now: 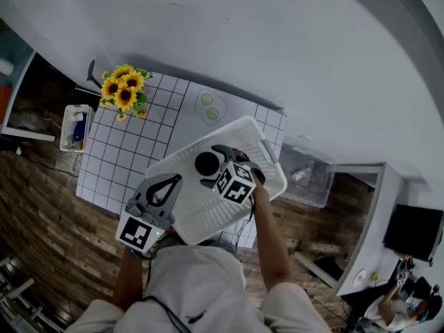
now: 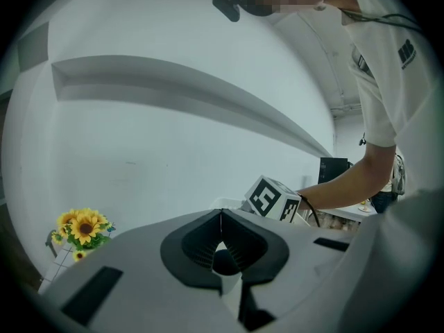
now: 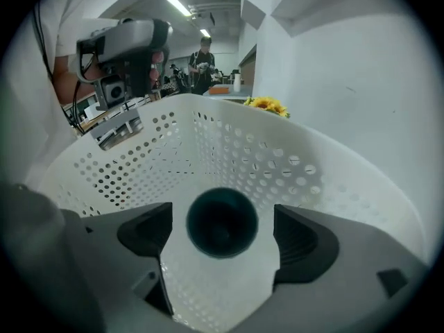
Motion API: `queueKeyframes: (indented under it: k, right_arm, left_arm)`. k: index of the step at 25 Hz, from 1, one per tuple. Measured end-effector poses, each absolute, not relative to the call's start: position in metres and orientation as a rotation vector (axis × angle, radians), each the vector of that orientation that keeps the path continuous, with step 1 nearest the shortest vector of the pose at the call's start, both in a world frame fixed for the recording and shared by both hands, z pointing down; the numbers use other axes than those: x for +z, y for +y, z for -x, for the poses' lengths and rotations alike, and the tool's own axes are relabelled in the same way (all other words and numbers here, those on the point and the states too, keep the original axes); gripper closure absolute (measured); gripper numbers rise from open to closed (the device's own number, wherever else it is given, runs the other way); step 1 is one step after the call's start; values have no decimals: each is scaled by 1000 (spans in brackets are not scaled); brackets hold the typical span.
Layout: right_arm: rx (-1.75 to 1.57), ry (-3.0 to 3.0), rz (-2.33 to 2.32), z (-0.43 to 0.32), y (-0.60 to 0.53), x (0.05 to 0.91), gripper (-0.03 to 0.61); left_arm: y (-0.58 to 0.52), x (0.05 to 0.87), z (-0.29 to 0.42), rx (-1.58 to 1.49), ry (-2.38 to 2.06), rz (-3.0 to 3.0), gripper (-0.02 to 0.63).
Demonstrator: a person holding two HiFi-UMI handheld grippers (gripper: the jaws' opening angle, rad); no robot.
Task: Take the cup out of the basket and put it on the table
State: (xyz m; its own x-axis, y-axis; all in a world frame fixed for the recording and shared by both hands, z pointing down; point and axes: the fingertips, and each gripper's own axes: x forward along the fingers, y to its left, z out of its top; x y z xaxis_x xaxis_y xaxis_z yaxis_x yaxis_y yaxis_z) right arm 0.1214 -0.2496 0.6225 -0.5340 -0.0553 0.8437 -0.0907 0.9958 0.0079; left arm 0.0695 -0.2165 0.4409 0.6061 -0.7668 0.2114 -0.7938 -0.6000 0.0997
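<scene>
Released right gripper jaws flank the cup inside the basket, while the left gripper sits clenched at the basket's edge.

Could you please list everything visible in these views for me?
perforated white plastic basket: one, white, table centre
dark round cup: one, dark, inside basket
yellow sunflower bunch: one, yellow, table's far-left corner
white grid-patterned table: one, white, under basket
clear plastic bin: one, clear, right of table
left gripper: one, grey, shut, at basket's left
right gripper: one, grey, open around cup, not touching it
</scene>
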Motion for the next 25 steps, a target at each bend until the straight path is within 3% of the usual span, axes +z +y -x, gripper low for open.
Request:
queueKeyframes:
  k: [25]
  right_arm:
    - [57, -2074, -52, -123, -247, 657, 187]
  left_arm:
    - [-204, 444, -57, 224, -1347, -2619, 604]
